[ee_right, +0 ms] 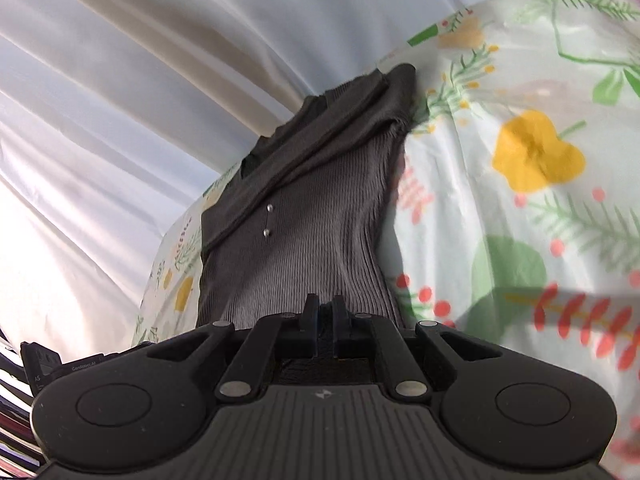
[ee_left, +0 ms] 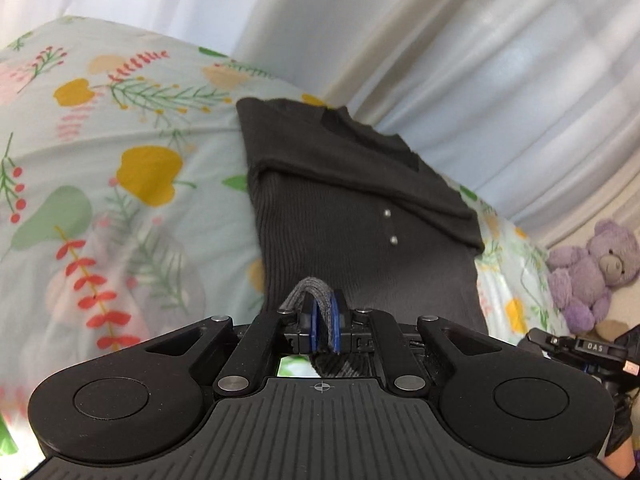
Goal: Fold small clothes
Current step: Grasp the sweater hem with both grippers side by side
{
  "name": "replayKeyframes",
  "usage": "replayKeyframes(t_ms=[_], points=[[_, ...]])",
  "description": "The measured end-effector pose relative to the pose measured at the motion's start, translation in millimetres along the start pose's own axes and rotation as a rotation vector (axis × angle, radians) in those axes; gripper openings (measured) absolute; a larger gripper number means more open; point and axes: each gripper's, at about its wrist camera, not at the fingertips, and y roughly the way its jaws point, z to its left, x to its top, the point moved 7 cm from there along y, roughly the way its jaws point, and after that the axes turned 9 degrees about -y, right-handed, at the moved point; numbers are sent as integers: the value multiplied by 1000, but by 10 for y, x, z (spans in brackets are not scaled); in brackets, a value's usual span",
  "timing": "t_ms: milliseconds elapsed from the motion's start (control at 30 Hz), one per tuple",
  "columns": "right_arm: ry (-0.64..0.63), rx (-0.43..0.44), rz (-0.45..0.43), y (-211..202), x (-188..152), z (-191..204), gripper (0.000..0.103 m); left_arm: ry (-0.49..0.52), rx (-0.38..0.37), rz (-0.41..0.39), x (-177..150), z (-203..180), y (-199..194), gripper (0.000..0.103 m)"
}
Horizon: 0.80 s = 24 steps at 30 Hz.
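While both grippers pinch (tightly) the top (ee_left: 340,216).

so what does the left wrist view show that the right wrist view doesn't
Left wrist only: a purple teddy bear at the far right, and the left gripper pinching a fold of cloth. Right wrist only: striped fabric at the lower left, and the right gripper clamping the hem. Both show: the dark grey ribbed top with two metal snaps, the floral bedsheet and the white curtain.

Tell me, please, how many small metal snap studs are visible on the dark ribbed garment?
2. The upper stud sits just below the folded-over flap; the lower stud lies right beneath it on the ribbed garment. Others may be hidden under the flap.
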Motion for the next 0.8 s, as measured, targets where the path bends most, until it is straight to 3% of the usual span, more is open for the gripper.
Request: replayKeyframes(t_ms=[133,233,300,400,533,733,800], points=[[-74,-62,-68,185,364,48,2,-70,4,-29,257,8,225,9],[-117,-136,-98,356,568,23,2,-116,64,-16,350,78,458,9],[-167,-204,-91,436,608,23,4,-95,90,-13,352,65,531,9],[-254,-142,-19,406,447,130,7,-74,82,-13,314,82,527,9],[-240,-111,80,204,112,103,13,-107,86,2,299,215,522,9],[27,13,232,162,-299,20,27,-114,108,27,224,284,569,9],[19,39,230,184,-316,136,27,-102,117,25,205,280,554,9]])
